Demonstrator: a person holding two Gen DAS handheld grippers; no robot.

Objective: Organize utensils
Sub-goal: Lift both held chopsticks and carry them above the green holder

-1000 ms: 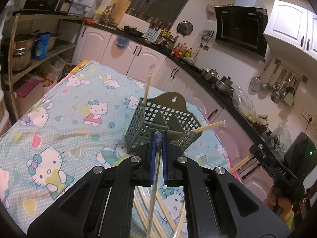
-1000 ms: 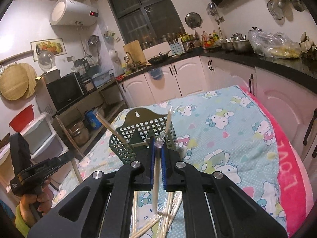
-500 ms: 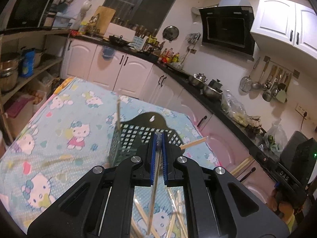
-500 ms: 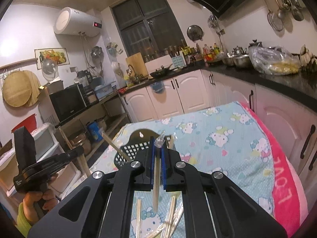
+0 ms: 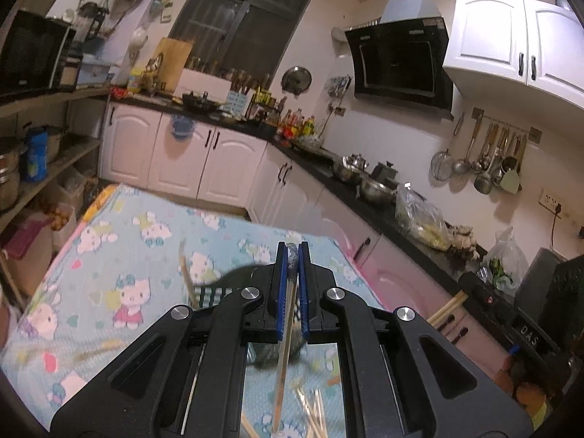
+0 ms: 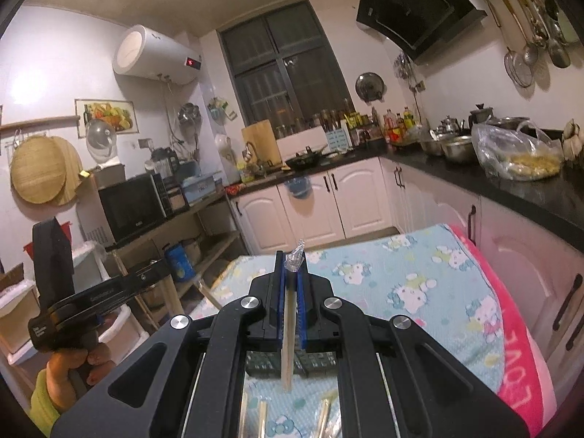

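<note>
A wrapped chopstick (image 5: 285, 335) runs lengthwise between the blue pads of the left gripper (image 5: 292, 255), which is closed tight on it, its plastic-covered tip at the fingertips. The right gripper (image 6: 291, 261) pinches a second wrapped chopstick (image 6: 288, 332) the same way, crinkled wrapper poking just past its fingertips. Directly beneath both grippers sits the dark green utensil basket (image 5: 233, 284), mostly hidden by them, with one chopstick (image 5: 187, 273) standing tilted at its left edge. Loose chopsticks (image 5: 310, 412) lie near the basket on the Hello Kitty tablecloth (image 5: 127, 255).
</note>
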